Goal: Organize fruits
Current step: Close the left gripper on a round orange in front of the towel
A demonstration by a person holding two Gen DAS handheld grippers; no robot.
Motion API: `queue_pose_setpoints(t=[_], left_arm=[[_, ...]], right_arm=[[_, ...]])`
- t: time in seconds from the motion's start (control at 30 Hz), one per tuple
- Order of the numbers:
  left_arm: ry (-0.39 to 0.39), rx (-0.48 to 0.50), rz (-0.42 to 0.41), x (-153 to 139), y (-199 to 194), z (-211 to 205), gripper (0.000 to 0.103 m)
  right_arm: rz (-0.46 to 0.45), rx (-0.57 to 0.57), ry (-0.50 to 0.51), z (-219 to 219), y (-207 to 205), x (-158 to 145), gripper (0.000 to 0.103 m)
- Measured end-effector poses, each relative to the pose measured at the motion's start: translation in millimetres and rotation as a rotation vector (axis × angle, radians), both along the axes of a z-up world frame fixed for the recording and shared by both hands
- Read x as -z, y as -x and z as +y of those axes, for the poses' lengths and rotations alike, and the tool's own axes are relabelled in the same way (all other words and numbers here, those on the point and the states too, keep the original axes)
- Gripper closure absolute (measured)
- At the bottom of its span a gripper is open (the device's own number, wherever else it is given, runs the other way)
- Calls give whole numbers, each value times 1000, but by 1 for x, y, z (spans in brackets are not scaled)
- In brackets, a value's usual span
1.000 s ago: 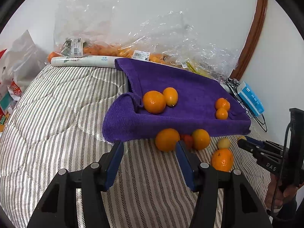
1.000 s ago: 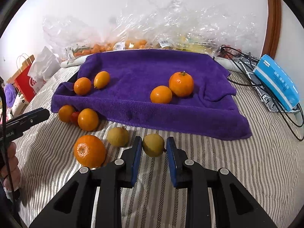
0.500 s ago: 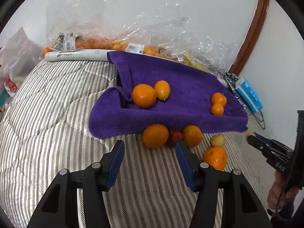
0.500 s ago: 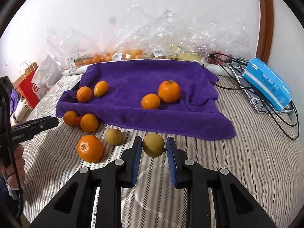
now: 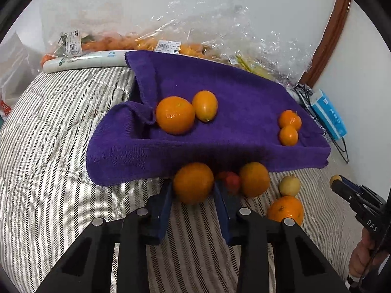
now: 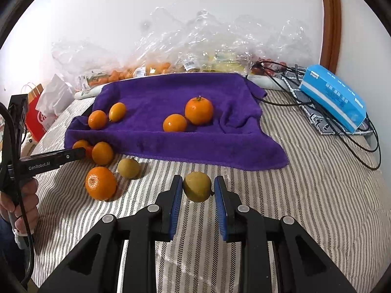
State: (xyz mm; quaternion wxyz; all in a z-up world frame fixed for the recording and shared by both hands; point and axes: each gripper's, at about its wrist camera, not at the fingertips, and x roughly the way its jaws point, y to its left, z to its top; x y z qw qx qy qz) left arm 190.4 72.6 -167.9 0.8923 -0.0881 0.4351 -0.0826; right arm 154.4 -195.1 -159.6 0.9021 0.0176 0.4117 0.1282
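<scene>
Left gripper (image 5: 193,193), low centre of its view, has just been closing its jaws onto an orange (image 5: 193,182) at the purple towel's (image 5: 244,90) front edge, probably headed up there with the other oranges. Right gripper (image 6: 198,193) is clamped on a yellow-green fruit (image 6: 197,186) above the striped bed (image 6: 305,195). Writing: "GenRobot.AI" and "DAS" on the gripper sides.

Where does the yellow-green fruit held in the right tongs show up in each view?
Left wrist: the yellow-green fruit peeks out at the far right edge, at the right tongs' tip.
Right wrist: lower centre, gripped.
Shared landmark: the purple towel.
</scene>
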Motion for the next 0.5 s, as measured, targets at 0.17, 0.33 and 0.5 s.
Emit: queue_pose_setpoints(t=[0.17,0.33,0.5], left_arm=[[11,-12,0,0,-1,3,71],[-29,-4,-14,1,-4,-4,72],[27,7,-34,-3,0,2,72]], right_arm=[[2,-17,7,7,-2,3,77],[4,-26,5,11,-4,3,77],[7,-30,14,16,-5,3,77]])
